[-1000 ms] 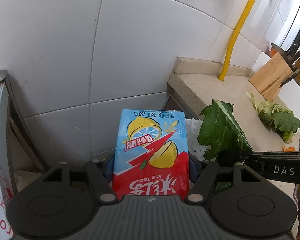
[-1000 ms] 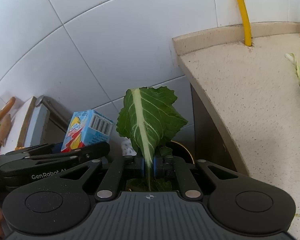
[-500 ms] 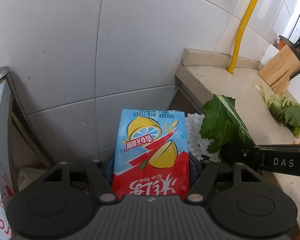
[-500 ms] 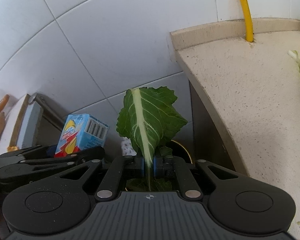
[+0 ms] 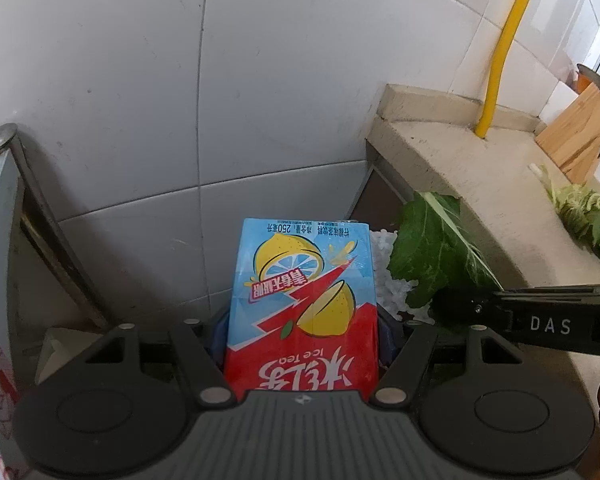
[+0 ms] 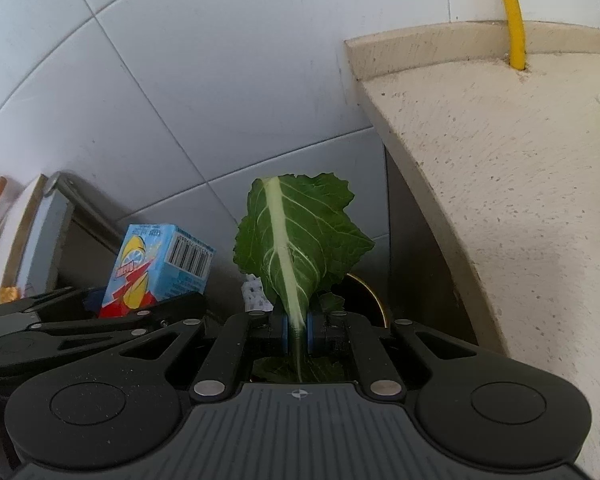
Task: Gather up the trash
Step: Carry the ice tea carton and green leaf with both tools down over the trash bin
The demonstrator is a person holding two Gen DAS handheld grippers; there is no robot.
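My left gripper (image 5: pixel 302 336) clamps the carton (image 5: pixel 304 304) by its sides, label upside down. At my 3 o'clock the right gripper (image 6: pixel 296 330) pinches the leaf (image 6: pixel 300 244) by its pale rib, blade upright. Both hang in the gap beside the counter (image 6: pixel 500 152), white scraps (image 5: pixel 388 284) below. Tiled wall (image 5: pixel 180 100) at 12.

Open gap runs between the stone counter (image 6: pixel 500 184) on the right and tiled wall (image 6: pixel 188 92) behind.
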